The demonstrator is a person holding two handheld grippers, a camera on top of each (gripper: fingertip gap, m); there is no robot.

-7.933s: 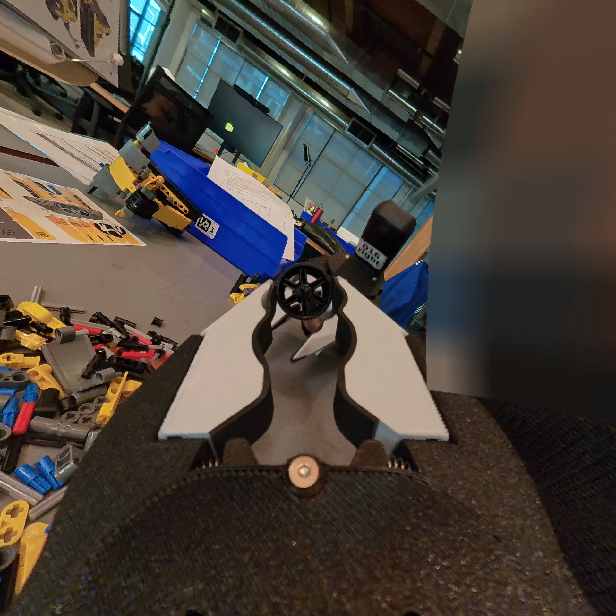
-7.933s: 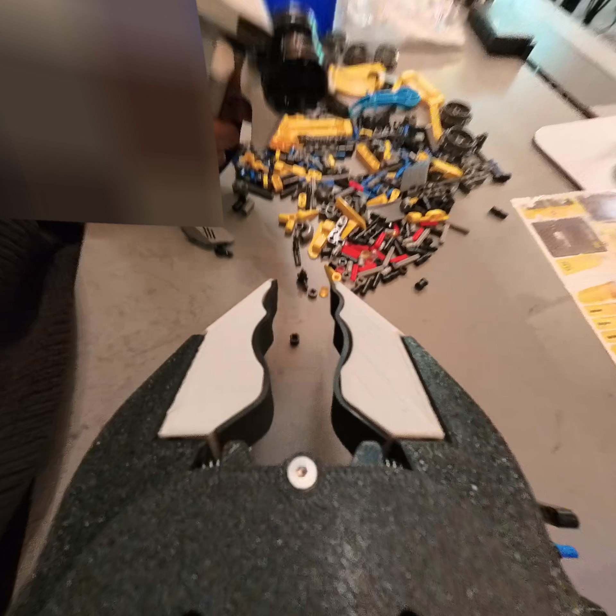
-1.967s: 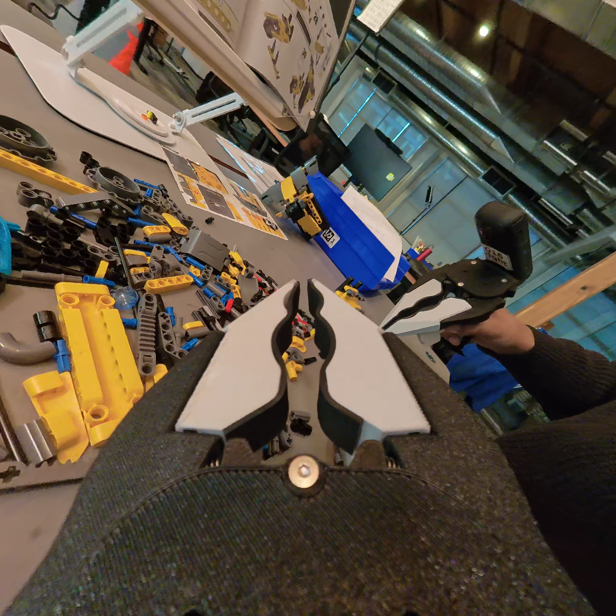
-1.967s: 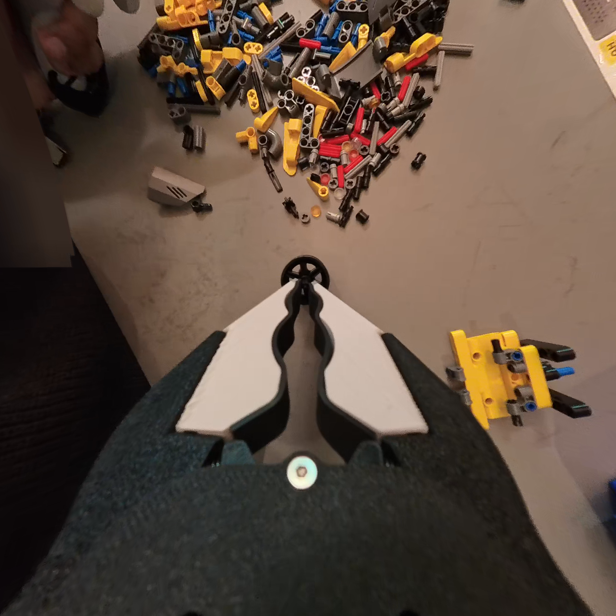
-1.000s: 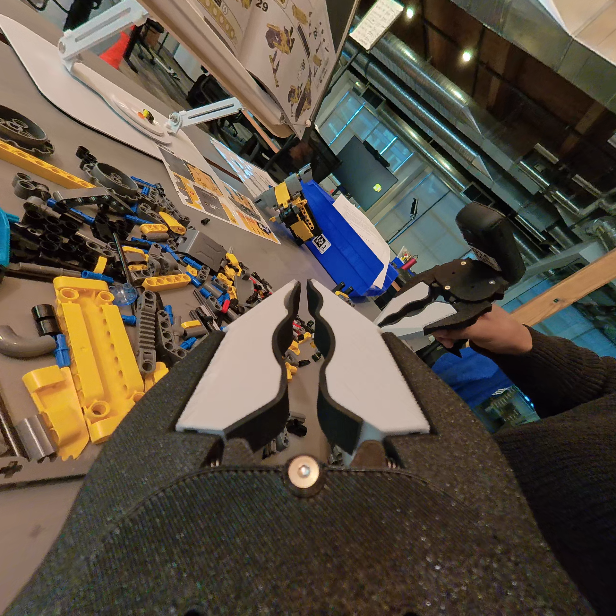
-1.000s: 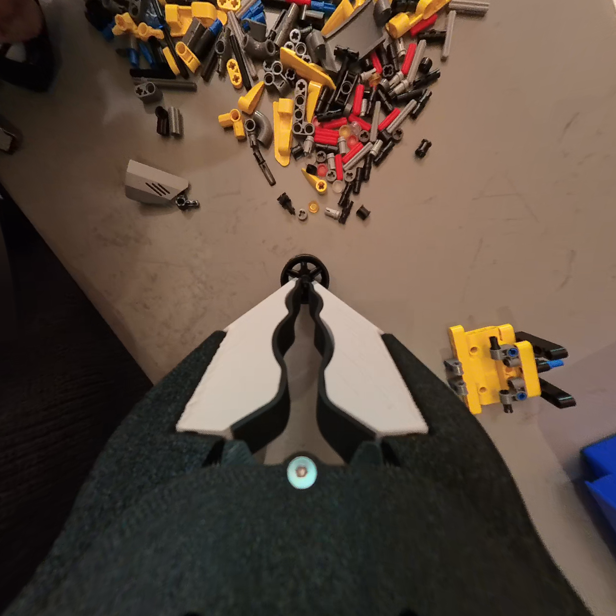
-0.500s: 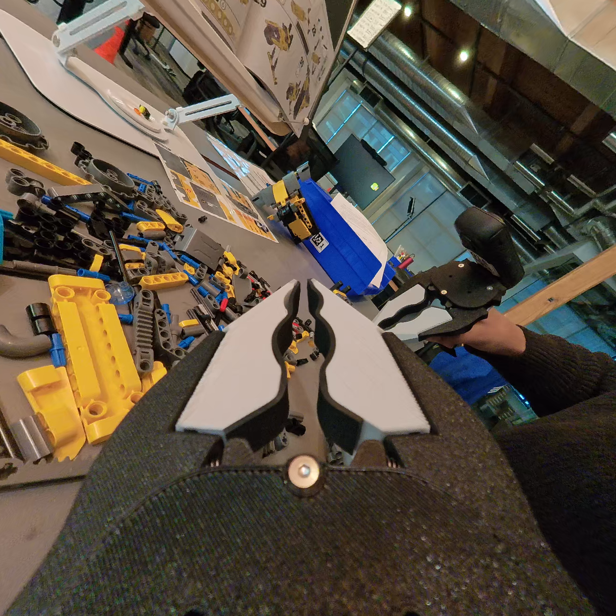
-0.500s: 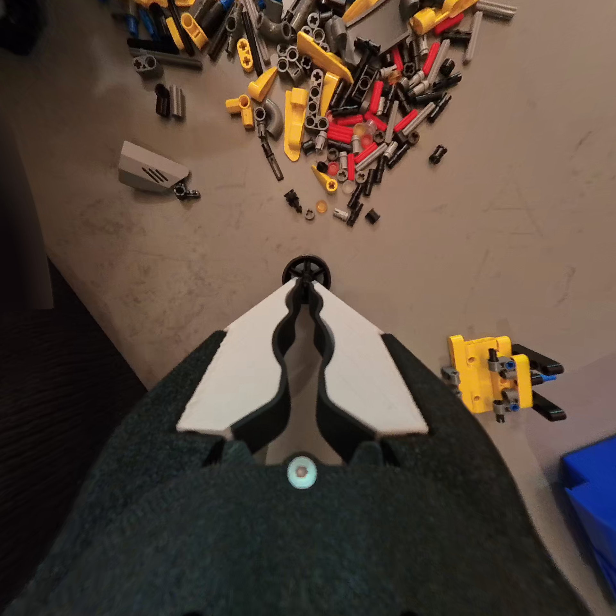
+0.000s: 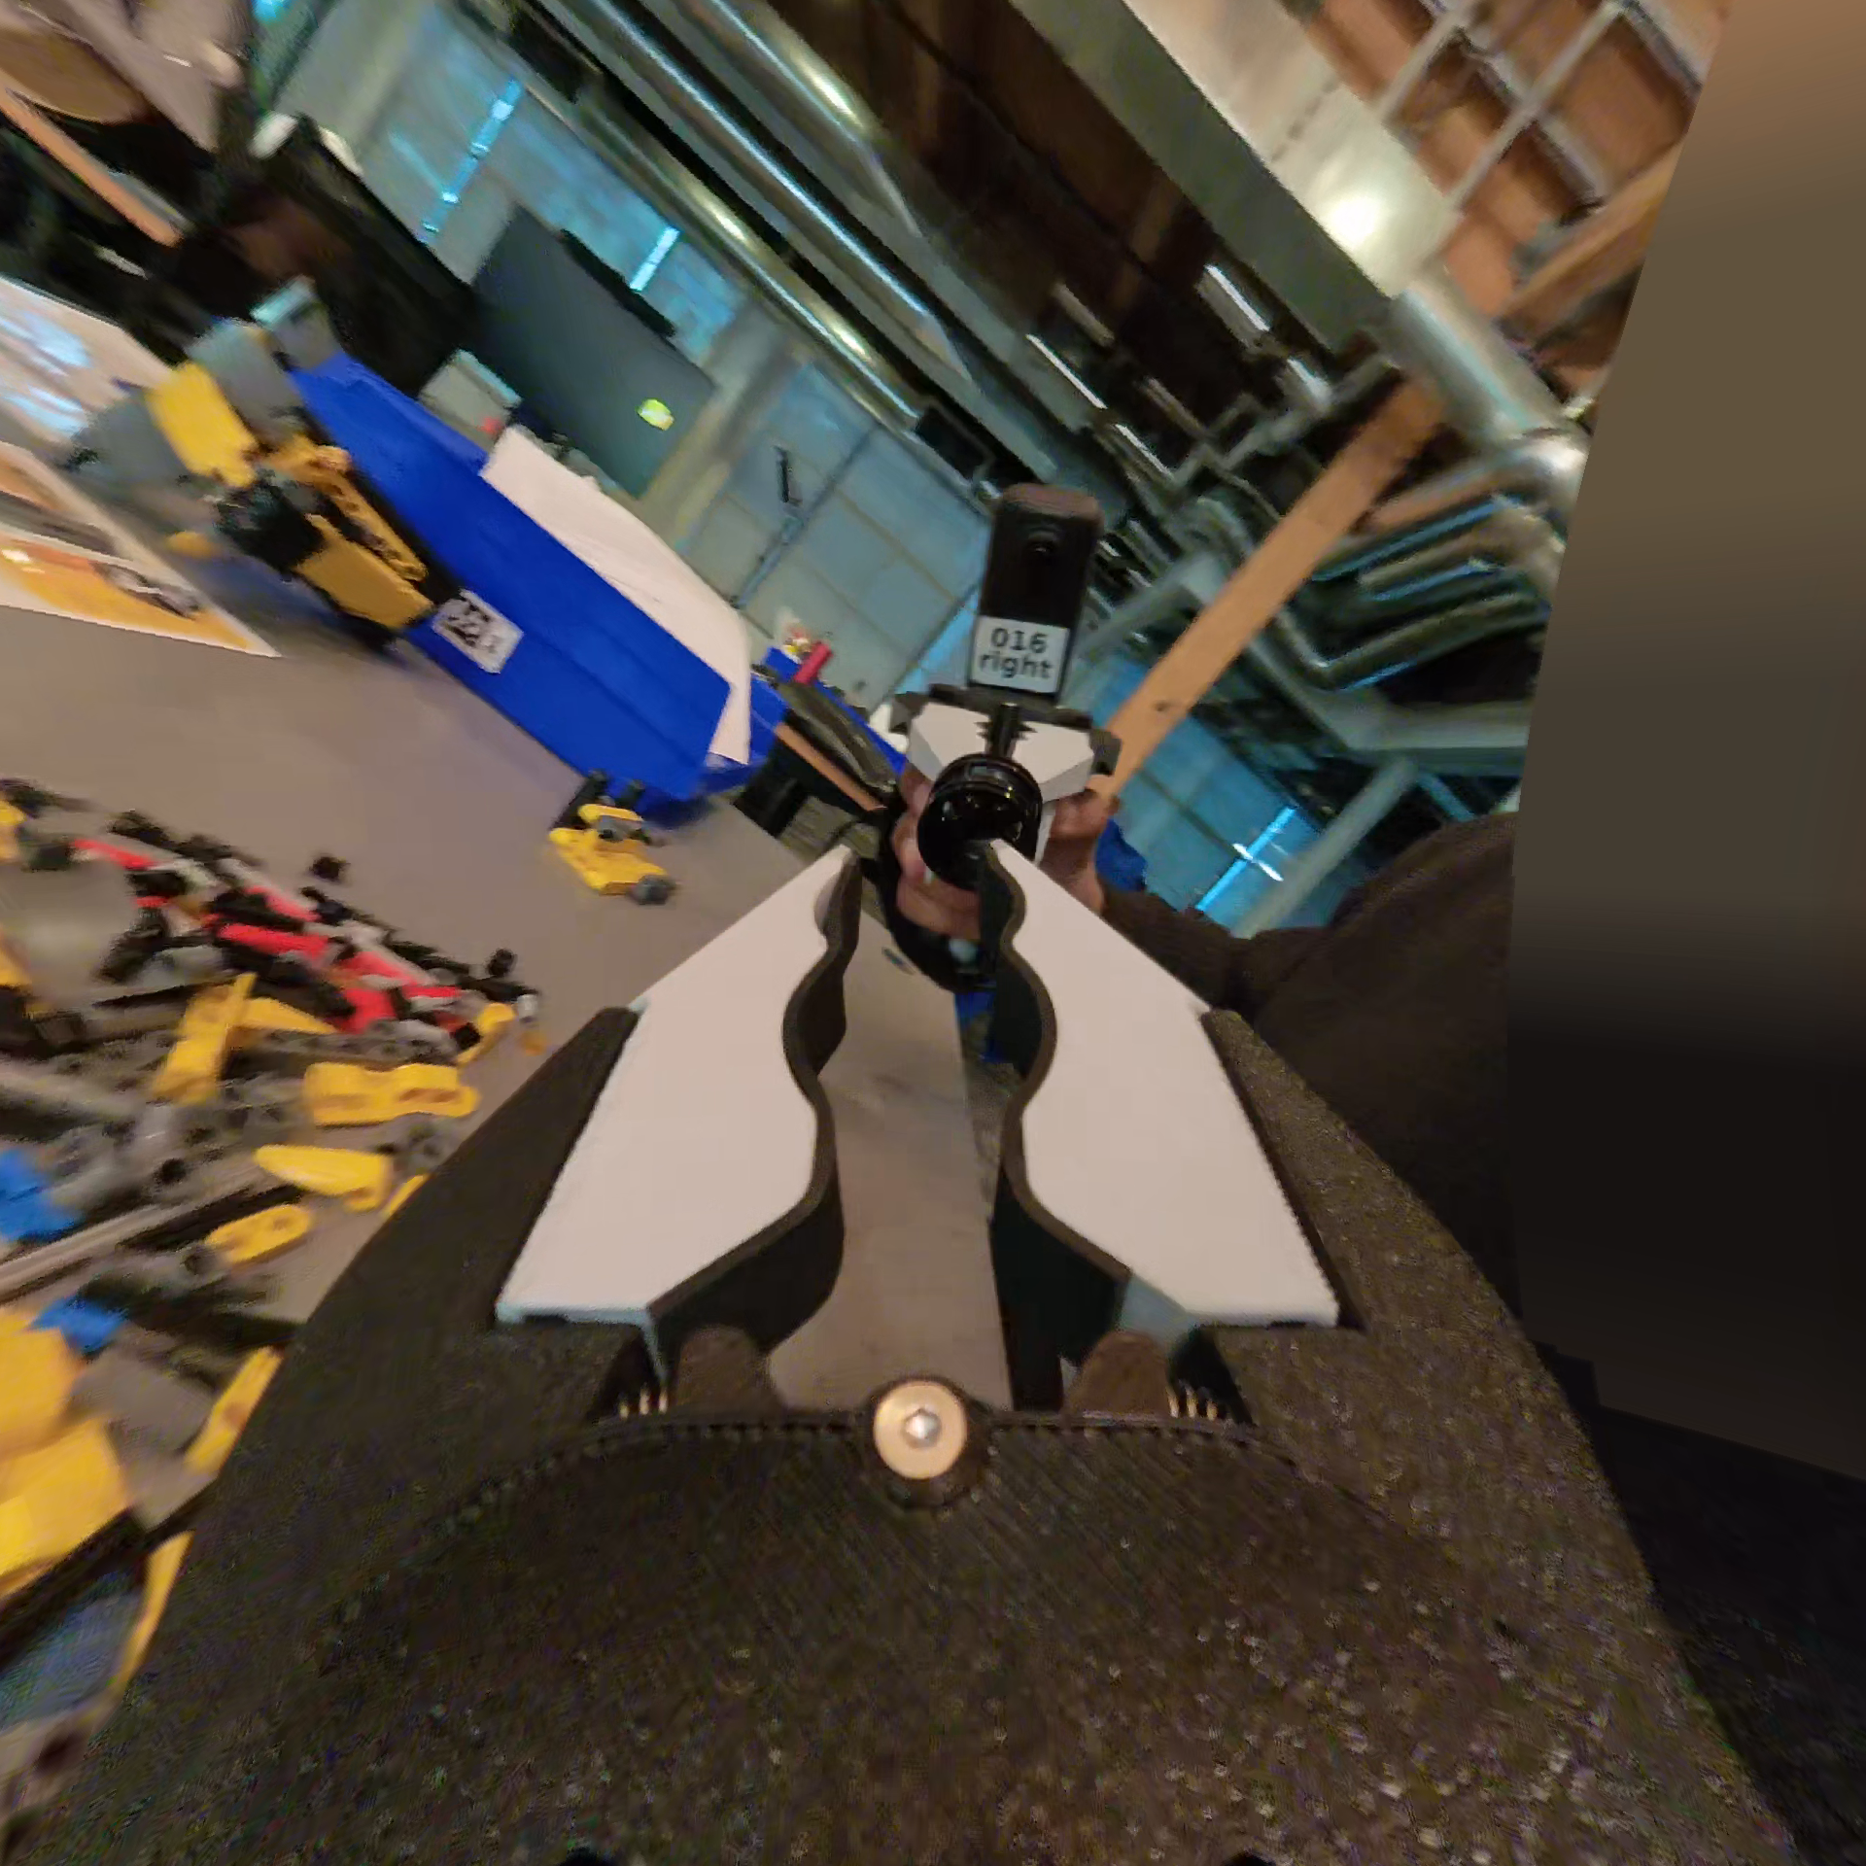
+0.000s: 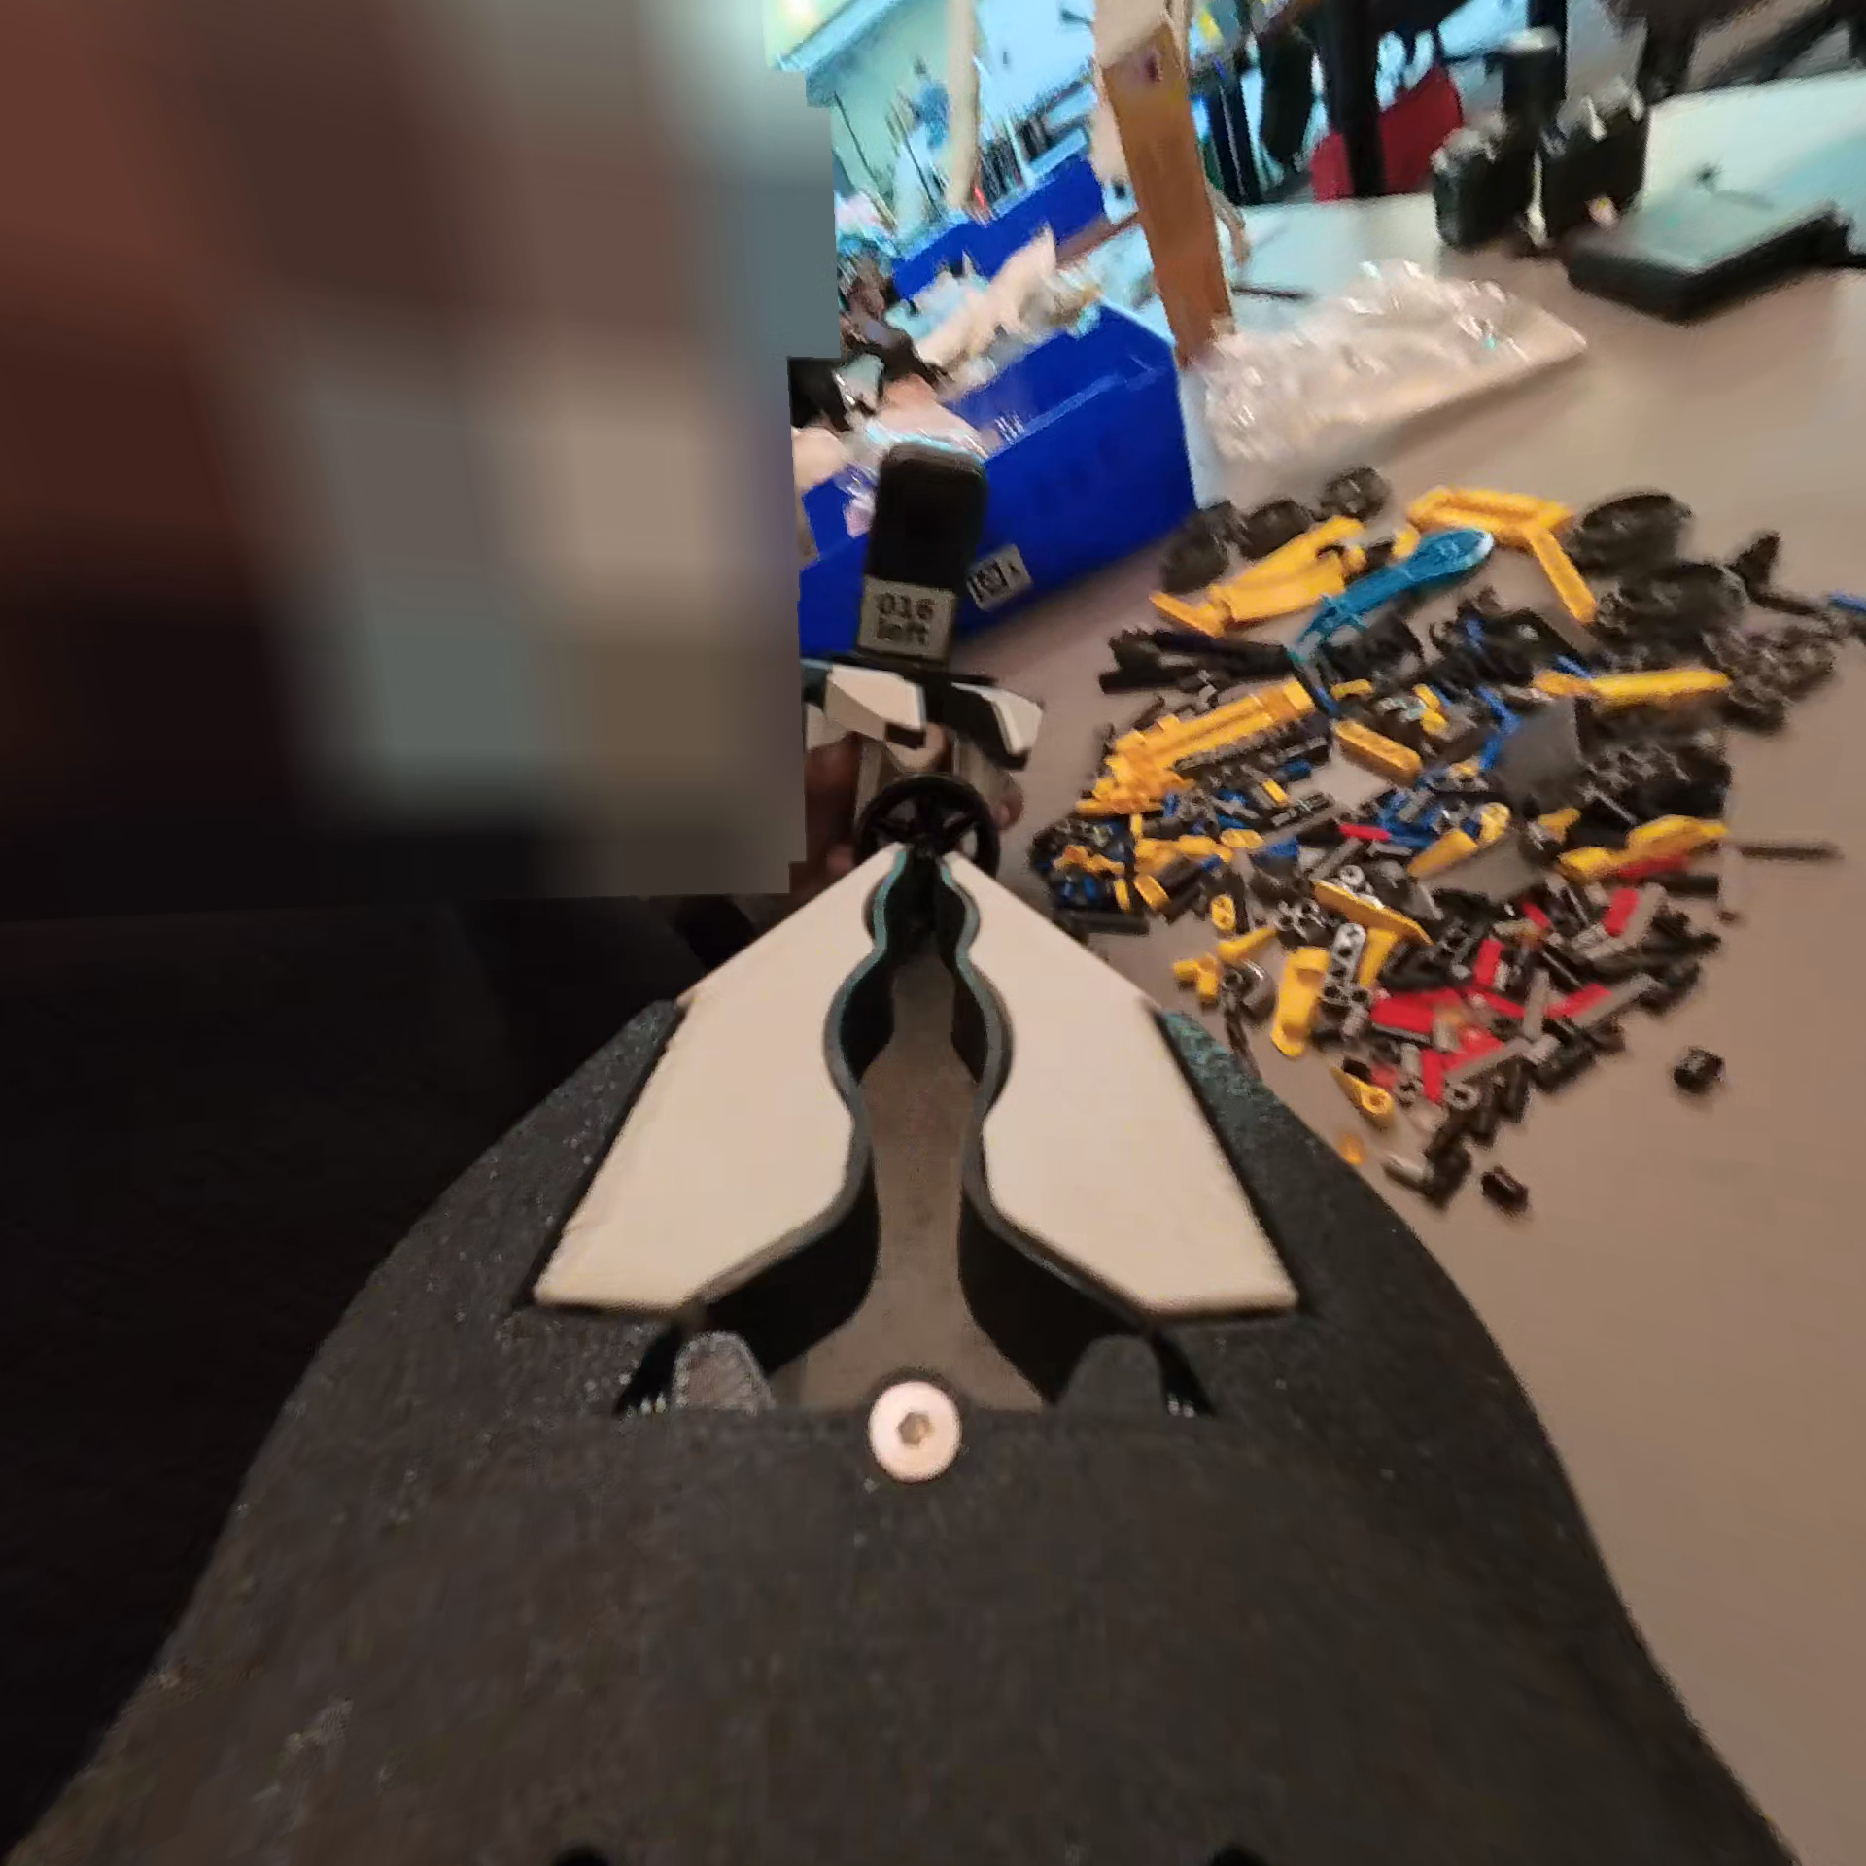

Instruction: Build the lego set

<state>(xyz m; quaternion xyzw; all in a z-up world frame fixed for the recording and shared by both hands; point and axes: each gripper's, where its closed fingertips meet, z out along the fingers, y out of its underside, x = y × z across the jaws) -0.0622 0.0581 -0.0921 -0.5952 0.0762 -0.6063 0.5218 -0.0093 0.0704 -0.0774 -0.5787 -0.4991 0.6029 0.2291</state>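
My right gripper (image 10: 924,860) is shut on a small black spoked wheel (image 10: 924,816) and holds it up above the grey table (image 10: 1666,1363). My left gripper (image 9: 921,873) is open and faces the right one head-on. In the left wrist view the wheel (image 9: 985,808) sits just beyond my fingertips (image 9: 995,878), close to the right-hand one. The right gripper's camera (image 9: 1040,565) stands behind it. In the right wrist view the left gripper (image 10: 919,722) is just behind the wheel. Whether it touches the wheel is hidden.
A pile of loose yellow, black, red and blue building parts (image 10: 1414,808) lies on the table, also in the left wrist view (image 9: 252,1010). A blue bin (image 9: 565,586), a small yellow assembly (image 9: 606,858), a yellow-black model (image 9: 303,515) and plastic bags (image 10: 1393,343) lie beyond. About 7 centimeters separates my left fingertips from my right.
Both grippers have swung up to face each other. My left gripper has opened. My right gripper, still shut on the wheel, has lifted it from over the table to the left gripper's tips.
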